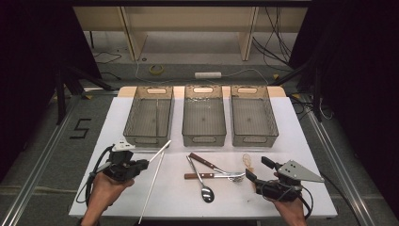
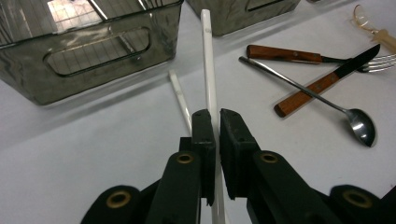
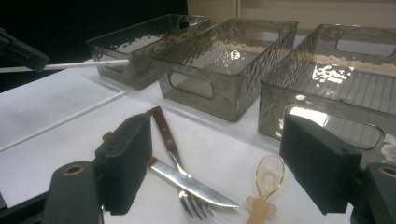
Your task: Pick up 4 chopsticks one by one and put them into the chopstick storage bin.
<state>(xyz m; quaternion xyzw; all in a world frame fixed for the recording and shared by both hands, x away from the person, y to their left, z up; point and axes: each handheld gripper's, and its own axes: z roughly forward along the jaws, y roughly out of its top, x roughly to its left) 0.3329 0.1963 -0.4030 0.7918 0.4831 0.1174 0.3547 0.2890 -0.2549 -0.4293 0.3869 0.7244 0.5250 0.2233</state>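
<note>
Your left tool (image 2: 214, 122) is clamping one white chopstick (image 2: 208, 60), pointing to one o'clock at the left bin (image 1: 149, 117). Right tool (image 3: 215, 170) is gaping empty. Lift level, clearing the rim.

One sign can be read: a black figure "5" (image 1: 81, 128) marked on the grey floor (image 1: 42, 155), off the surface (image 1: 117, 117) at about nine o'clock in the high view. It is built of straight strokes, like tape. The bins, the cutlery and the grippers carry no lettering that can be made out.
</note>
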